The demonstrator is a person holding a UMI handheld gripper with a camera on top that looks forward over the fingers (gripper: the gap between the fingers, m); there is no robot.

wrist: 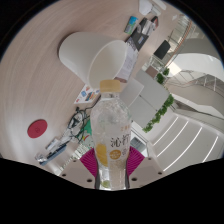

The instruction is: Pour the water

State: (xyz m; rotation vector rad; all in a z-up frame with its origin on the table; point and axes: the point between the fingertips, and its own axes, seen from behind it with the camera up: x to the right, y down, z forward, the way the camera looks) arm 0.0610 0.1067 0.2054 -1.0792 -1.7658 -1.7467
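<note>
Gripper view, tilted. The gripper (111, 160) is clamped on a clear plastic bottle (111, 135): both magenta pads (90, 157) press its sides at lower centre of the frame. The bottle has a pale label and a white cap, its neck pointing toward frame centre. Just beyond its top sits a white cup (108, 72). A red round object (38, 128) lies at left; green plants (157, 117) line a railing at right.
</note>
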